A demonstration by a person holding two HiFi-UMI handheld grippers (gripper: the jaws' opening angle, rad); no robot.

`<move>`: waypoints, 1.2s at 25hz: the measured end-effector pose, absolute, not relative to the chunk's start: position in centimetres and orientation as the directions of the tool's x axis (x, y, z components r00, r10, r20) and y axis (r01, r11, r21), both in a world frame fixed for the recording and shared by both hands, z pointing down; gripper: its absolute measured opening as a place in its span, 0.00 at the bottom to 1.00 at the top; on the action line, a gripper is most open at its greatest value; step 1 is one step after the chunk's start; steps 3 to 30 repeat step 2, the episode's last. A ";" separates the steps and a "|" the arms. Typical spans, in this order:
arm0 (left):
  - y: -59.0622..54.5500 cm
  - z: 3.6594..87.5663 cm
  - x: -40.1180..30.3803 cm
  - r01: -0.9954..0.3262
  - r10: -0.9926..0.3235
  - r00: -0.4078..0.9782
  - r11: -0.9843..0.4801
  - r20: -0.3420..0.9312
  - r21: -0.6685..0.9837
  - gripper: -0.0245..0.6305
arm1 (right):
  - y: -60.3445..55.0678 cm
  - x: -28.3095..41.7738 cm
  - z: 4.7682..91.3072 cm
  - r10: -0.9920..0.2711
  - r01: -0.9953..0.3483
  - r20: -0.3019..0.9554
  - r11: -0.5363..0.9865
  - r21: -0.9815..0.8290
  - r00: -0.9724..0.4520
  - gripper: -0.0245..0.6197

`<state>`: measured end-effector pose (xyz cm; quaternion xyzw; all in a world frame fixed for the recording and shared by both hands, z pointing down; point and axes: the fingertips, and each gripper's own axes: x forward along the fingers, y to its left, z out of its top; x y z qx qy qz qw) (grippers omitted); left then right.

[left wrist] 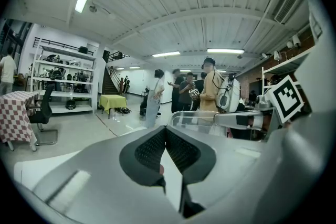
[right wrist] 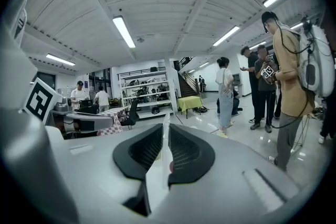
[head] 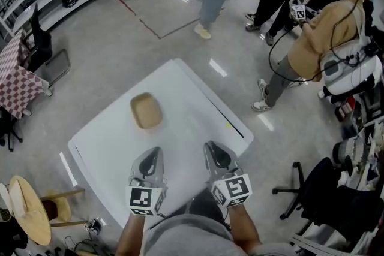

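White table (head: 192, 120), two grippers low over its near edge.
Left gripper (head: 151, 156) and right gripper (head: 215, 151): jaws closed together, empty; tan tray (head: 146, 111) ahead of the left jaws, apart.

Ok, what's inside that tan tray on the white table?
Nothing shows inside the tan tray: the head view sees only its bare bottom. The patch of white table under it is covered, so unseen.

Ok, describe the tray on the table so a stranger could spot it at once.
Find the big white table in the middle of the grey floor. Just ahead of the left gripper lies a shallow tan tray with rounded corners, empty, the one brown thing on that white top.
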<state>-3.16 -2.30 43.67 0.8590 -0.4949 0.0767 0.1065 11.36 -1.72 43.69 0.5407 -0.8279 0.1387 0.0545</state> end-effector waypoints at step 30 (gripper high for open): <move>-2.2 43.8 -3.3 -0.867 -0.834 0.497 -0.486 0.239 0.108 0.05 | -1.7 11.2 43.8 -0.880 -0.910 0.240 0.376 -0.172 -0.409 0.10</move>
